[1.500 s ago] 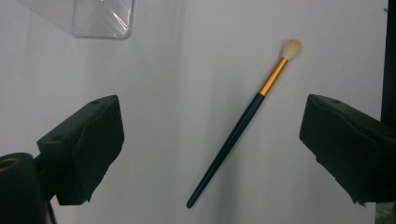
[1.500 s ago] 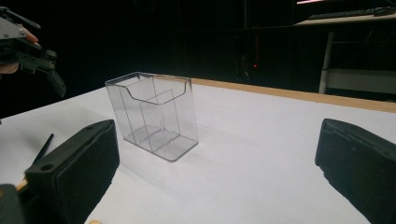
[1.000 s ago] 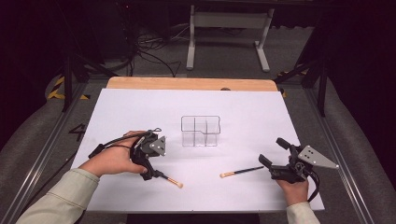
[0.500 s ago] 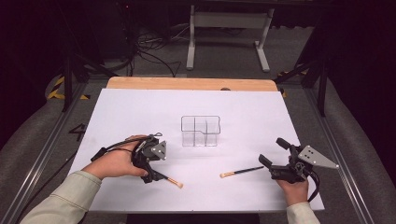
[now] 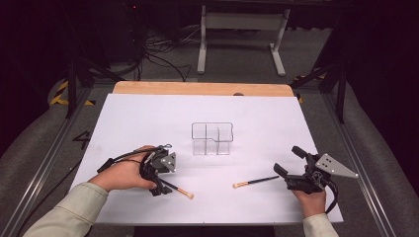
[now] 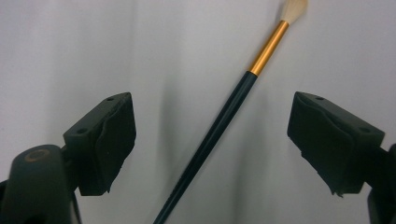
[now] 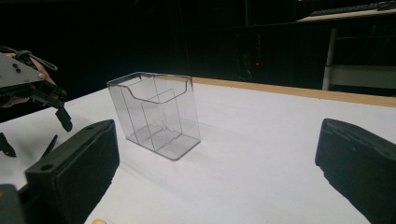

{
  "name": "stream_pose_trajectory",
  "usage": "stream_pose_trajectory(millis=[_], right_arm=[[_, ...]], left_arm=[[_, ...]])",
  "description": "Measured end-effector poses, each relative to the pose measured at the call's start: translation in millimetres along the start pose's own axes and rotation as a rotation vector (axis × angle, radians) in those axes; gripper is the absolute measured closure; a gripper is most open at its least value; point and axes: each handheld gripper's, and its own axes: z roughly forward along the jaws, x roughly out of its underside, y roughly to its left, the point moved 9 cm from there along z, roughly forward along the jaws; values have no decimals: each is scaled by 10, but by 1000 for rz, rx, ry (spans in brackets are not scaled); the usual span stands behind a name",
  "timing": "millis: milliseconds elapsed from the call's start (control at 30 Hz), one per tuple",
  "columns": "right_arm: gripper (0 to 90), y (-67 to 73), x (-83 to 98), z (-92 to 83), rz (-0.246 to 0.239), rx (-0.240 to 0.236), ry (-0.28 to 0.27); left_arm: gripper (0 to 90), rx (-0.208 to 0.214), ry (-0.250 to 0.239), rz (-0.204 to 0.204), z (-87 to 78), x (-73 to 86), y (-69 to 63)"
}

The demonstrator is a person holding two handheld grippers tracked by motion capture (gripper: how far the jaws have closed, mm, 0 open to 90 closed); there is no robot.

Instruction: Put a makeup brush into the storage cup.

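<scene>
Black-handled brush [image 6: 219, 126] lies flat between left gripper [image 5: 159, 183] jaws, which have just been closing, pads not touching yet. Right gripper [image 5: 285, 174] released, second brush [image 5: 256, 181] at its 9 o'clock.

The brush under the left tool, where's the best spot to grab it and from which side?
Grip the brush on its dark handle, below the gold ferrule, coming straight down. It lies flat between the open left tool jaws, which have just been closing.

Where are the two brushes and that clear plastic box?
Left brush [image 6: 219, 126], left gripper view: middle of its dark handle, between the open jaws.
Right brush [image 5: 256, 182], high view: middle of its handle, lying on the table.
Clear box [image 7: 156, 116], right gripper view: its front wall.
</scene>
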Motion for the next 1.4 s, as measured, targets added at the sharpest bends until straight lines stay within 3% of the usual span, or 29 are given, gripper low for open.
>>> stream_pose_trajectory(millis=[300,433,600,1000,1100,1400], right_arm=[[5,-3,7,0,1,-2,4],[5,-2,8,2,2,-2,5],[5,-2,8,0,3,-4,5],[5,3,12,3,7,-7,7],[5,3,12,8,5,-7,6],[5,7,22,12,7,-11,12]], left_arm=[[190,31,40,-17,31,27,-27],[206,26,80,-7,38,42,-17],[214,14,85,-7,50,35,-8],[445,17,76,13,77,8,-22],[480,23,91,33,84,8,-27],[591,15,110,41,104,-20,-54]])
